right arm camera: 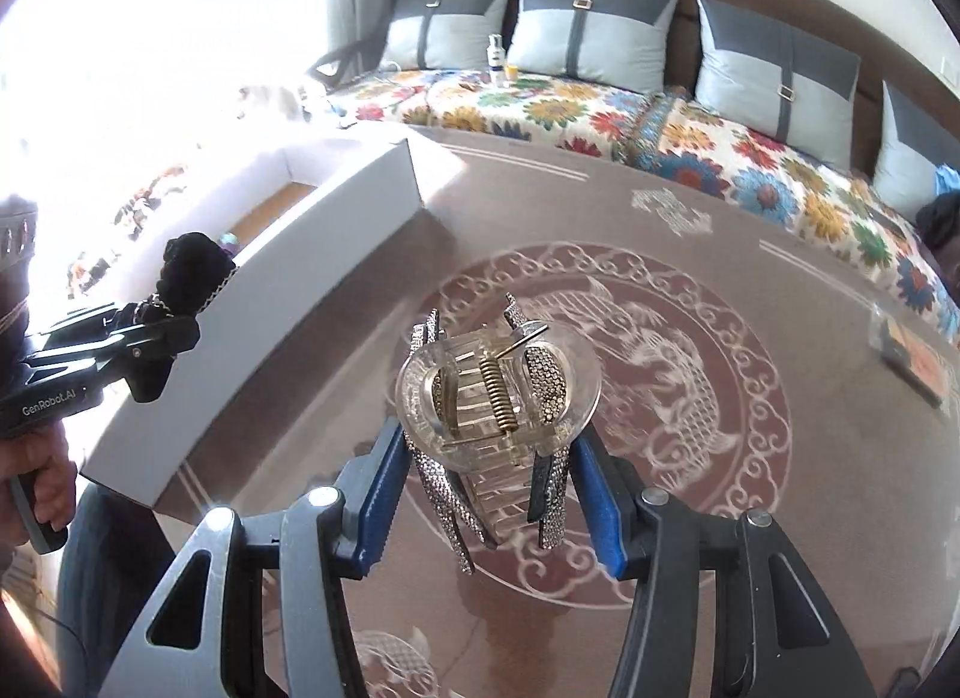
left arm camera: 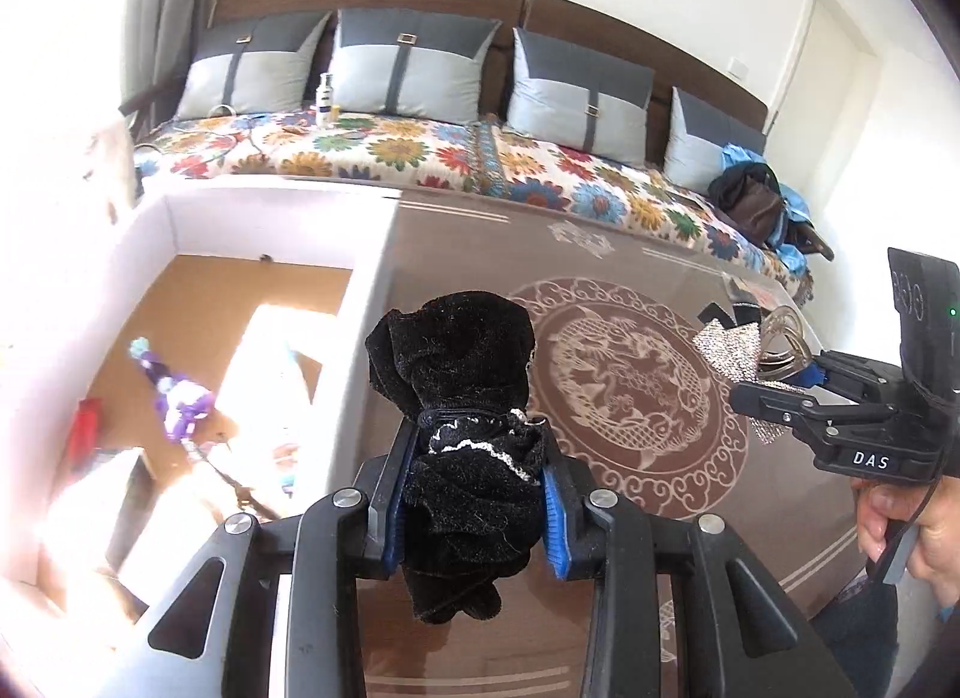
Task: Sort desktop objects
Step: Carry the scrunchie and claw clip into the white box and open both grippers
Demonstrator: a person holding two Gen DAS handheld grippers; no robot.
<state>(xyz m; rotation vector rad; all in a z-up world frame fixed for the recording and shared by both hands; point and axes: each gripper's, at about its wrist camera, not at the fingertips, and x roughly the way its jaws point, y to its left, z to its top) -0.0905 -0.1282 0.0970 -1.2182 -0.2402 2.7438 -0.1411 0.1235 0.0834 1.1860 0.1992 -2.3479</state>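
The black velvet scrunchie (left arm camera: 462, 434) is soft and light, pinched mid-body by the left gripper (left arm camera: 474, 509). The right gripper (right arm camera: 489, 494) fingers pinch a rigid, likely brittle hair claw (right arm camera: 498, 392) across its sides.

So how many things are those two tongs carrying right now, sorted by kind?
Black velvet hair scrunchie, in the left tongs: 1
Clear plastic claw hair clip, in the right tongs: 1
Flat rhinestone-covered hair clips, in the right tongs with the claw clip: at least 2; they overlap, so I cannot count exactly
Total: at least 4
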